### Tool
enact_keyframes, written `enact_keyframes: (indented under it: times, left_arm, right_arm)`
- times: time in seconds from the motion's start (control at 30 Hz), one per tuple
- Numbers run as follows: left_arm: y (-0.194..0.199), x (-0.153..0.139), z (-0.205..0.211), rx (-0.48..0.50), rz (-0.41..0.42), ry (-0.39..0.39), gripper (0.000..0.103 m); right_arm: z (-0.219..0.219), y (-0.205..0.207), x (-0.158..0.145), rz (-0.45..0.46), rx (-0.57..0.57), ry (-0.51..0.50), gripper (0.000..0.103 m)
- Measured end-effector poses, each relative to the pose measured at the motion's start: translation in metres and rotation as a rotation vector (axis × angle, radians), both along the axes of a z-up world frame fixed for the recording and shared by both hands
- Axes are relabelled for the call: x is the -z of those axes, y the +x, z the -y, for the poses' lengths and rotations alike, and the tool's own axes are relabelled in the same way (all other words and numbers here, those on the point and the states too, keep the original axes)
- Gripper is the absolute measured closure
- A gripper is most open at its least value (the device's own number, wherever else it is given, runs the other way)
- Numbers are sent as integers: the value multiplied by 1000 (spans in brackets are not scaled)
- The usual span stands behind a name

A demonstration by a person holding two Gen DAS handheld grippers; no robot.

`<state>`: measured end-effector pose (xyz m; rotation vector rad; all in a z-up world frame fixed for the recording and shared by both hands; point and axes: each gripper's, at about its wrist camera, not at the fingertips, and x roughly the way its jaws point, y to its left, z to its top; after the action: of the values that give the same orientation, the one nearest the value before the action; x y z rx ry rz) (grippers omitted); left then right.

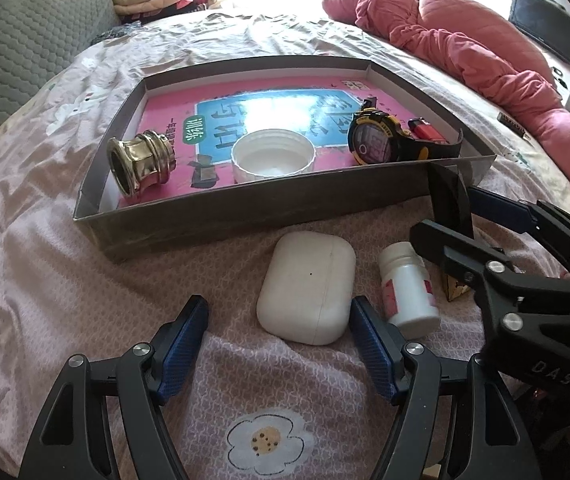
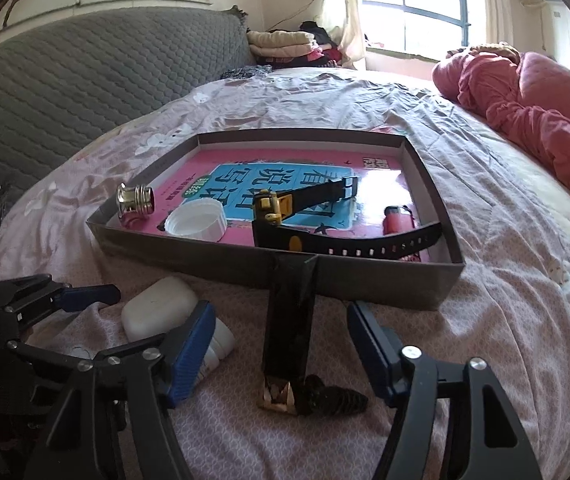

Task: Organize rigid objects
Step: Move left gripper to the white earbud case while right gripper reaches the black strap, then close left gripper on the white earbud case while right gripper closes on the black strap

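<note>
Left wrist view: the left gripper (image 1: pixel 279 344) gapes wide on the bedsheet (image 1: pixel 45 280), its fingers flanking a white earbuds case (image 1: pixel 307 288); a white pill bottle (image 1: pixel 407 290) lies just right.

Right wrist view: the right gripper (image 2: pixel 281 354) stands spread around a black triangular box (image 2: pixel 289 320) leaning against the cardboard tray (image 2: pixel 365 284), which holds a watch (image 2: pixel 285 216), lighter (image 2: pixel 395 220), white lid (image 2: pixel 196 225) and brass fitting (image 2: pixel 135 202).
</note>
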<state>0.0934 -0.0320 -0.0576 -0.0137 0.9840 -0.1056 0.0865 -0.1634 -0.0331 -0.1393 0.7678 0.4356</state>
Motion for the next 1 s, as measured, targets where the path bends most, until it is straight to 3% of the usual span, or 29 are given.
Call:
enact_keyframes:
  times: [0.6,1.0]
  left_arm:
    - [11,4,4,0,4,-4,29]
    - [18,4,6,4,9,-8,29]
  right_arm:
    - [-5,9,9,-7,-22,-18,78]
    - [0,12,8,-24,-36,36,80]
